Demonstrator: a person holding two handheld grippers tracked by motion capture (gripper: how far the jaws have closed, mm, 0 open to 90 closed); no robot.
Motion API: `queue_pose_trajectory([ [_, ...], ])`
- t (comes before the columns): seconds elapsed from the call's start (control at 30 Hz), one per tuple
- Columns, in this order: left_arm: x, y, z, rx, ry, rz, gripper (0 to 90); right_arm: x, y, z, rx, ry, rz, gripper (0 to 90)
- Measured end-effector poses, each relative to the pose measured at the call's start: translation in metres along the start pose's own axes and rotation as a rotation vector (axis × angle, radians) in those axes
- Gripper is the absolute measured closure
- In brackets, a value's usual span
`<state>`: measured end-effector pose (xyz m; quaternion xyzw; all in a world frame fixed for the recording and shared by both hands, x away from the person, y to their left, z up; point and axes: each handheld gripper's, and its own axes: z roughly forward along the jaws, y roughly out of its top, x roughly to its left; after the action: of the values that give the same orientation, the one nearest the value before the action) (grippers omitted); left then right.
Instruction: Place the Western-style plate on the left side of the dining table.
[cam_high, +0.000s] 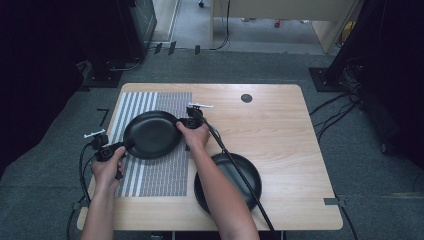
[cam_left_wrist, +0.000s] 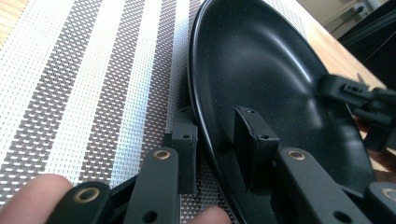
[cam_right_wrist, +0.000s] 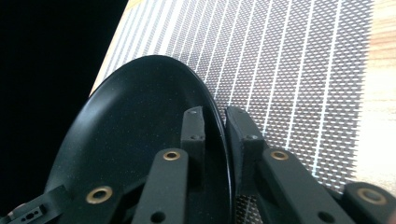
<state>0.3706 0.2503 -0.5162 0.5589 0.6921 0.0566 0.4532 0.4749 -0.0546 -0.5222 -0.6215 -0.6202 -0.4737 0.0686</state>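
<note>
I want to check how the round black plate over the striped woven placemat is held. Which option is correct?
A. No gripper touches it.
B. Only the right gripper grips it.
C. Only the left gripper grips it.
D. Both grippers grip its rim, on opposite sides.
D: the left gripper and the right gripper each have the rim of the round black plate between their jaws, on opposite sides, over the striped woven placemat.

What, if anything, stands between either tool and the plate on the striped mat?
Nothing visible. The left tool and right tool each straddle the plate's rim on opposite sides, one jaw inside, one outside, above the mat.
</note>
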Motion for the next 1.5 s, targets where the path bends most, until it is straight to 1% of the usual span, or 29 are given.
queue_pose_trajectory([
  [0.03, -0.004, 0.000, -0.001, 0.002, 0.019, 0.035, 66.5, 0.000, 0.000, 0.000, -0.003, 0.009, -0.002, 69.7],
  [0.07, -0.004, 0.000, -0.001, 0.002, 0.019, 0.035, 63.1, 0.001, 0.000, -0.001, -0.014, 0.014, -0.006, 67.9],
  [0.1, -0.009, 0.000, -0.001, 0.009, 0.049, 0.074, 59.8, 0.002, 0.000, -0.002, -0.031, 0.019, -0.009, 65.4],
  [0.13, -0.012, 0.000, -0.001, 0.008, 0.074, 0.096, 57.7, 0.002, 0.001, -0.003, -0.039, 0.023, -0.013, 63.8],
  [0.2, -0.016, 0.001, -0.004, -0.030, 0.120, 0.138, 52.0, 0.003, 0.003, -0.006, -0.056, 0.024, -0.030, 61.4],
  [0.23, -0.017, 0.002, -0.007, -0.045, 0.132, 0.143, 50.7, 0.004, 0.004, -0.008, -0.063, 0.023, -0.038, 60.3],
  [0.27, -0.017, 0.002, -0.007, -0.045, 0.132, 0.143, 48.9, 0.004, 0.004, -0.008, -0.063, 0.023, -0.038, 60.3],
  [0.3, -0.016, 0.006, -0.013, -0.072, 0.130, 0.135, 46.6, 0.006, 0.006, -0.013, -0.080, 0.013, -0.061, 58.7],
  [0.37, -0.014, 0.008, -0.018, -0.091, 0.120, 0.125, 43.4, 0.006, 0.008, -0.018, -0.093, 0.006, -0.093, 55.5],
  [0.43, -0.012, 0.010, -0.021, -0.098, 0.117, 0.121, 39.8, 0.007, 0.009, -0.024, -0.113, -0.014, -0.114, 53.8],
  [0.47, -0.011, 0.010, -0.022, -0.101, 0.124, 0.122, 37.6, 0.007, 0.009, -0.028, -0.119, -0.016, -0.114, 50.8],
  [0.53, -0.011, 0.010, -0.024, -0.103, 0.158, 0.149, 35.6, 0.006, 0.009, -0.035, -0.128, -0.027, -0.122, 46.8],
  [0.6, -0.010, 0.010, -0.027, -0.109, 0.161, 0.152, 33.5, 0.005, 0.008, -0.042, -0.130, -0.045, -0.141, 43.3],
  [0.63, -0.009, 0.010, -0.028, -0.112, 0.159, 0.149, 31.9, 0.003, 0.008, -0.046, -0.125, -0.065, -0.158, 42.2],
  [0.7, -0.010, 0.010, -0.031, -0.111, 0.165, 0.156, 28.8, 0.001, 0.008, -0.055, -0.120, -0.058, -0.150, 42.1],
  [0.77, -0.012, 0.008, -0.033, -0.109, 0.176, 0.176, 26.4, 0.000, 0.009, -0.063, -0.128, -0.047, -0.148, 39.9],
  [0.8, -0.012, 0.008, -0.033, -0.109, 0.176, 0.176, 25.3, 0.000, 0.009, -0.069, -0.134, -0.042, -0.158, 38.2],
  [0.83, -0.016, 0.006, -0.034, -0.099, 0.181, 0.192, 23.7, 0.000, 0.009, -0.074, -0.135, -0.040, -0.165, 36.7],
  [0.87, -0.016, 0.006, -0.034, -0.099, 0.181, 0.192, 22.2, 0.000, 0.009, -0.074, -0.135, -0.040, -0.165, 36.7],
  [0.9, -0.021, 0.003, -0.035, -0.090, 0.178, 0.206, 20.6, 0.001, 0.008, -0.083, -0.109, -0.031, -0.209, 32.0],
  [1.0, -0.028, -0.003, -0.037, -0.081, 0.168, 0.225, 18.7, 0.001, 0.005, -0.098, -0.110, -0.019, -0.227, 27.5],
  [1.1, -0.036, -0.010, -0.039, -0.067, 0.162, 0.248, 17.2, 0.000, 0.002, -0.113, -0.108, -0.036, -0.249, 24.9],
  [1.23, -0.043, -0.019, -0.042, -0.055, 0.155, 0.269, 15.0, -0.009, -0.002, -0.133, -0.124, -0.059, -0.265, 24.8],
  [1.27, -0.043, -0.019, -0.042, -0.055, 0.155, 0.269, 14.2, -0.009, -0.002, -0.133, -0.124, -0.059, -0.265, 24.8],
  [1.3, -0.046, -0.022, -0.044, -0.053, 0.143, 0.262, 13.8, -0.014, -0.005, -0.143, -0.125, -0.069, -0.288, 24.5],
  [1.33, -0.047, -0.024, -0.045, -0.052, 0.140, 0.260, 13.7, -0.017, -0.006, -0.148, -0.129, -0.074, -0.295, 24.4],
  [1.43, -0.048, -0.029, -0.047, -0.045, 0.151, 0.270, 13.3, -0.025, -0.012, -0.161, -0.126, -0.088, -0.309, 24.3],
  [1.47, -0.048, -0.029, -0.047, -0.045, 0.151, 0.270, 12.9, -0.025, -0.012, -0.161, -0.126, -0.088, -0.309, 24.3],
  [1.5, -0.047, -0.033, -0.047, -0.036, 0.157, 0.274, 12.4, -0.030, -0.015, -0.170, -0.127, -0.090, -0.310, 24.2],
])
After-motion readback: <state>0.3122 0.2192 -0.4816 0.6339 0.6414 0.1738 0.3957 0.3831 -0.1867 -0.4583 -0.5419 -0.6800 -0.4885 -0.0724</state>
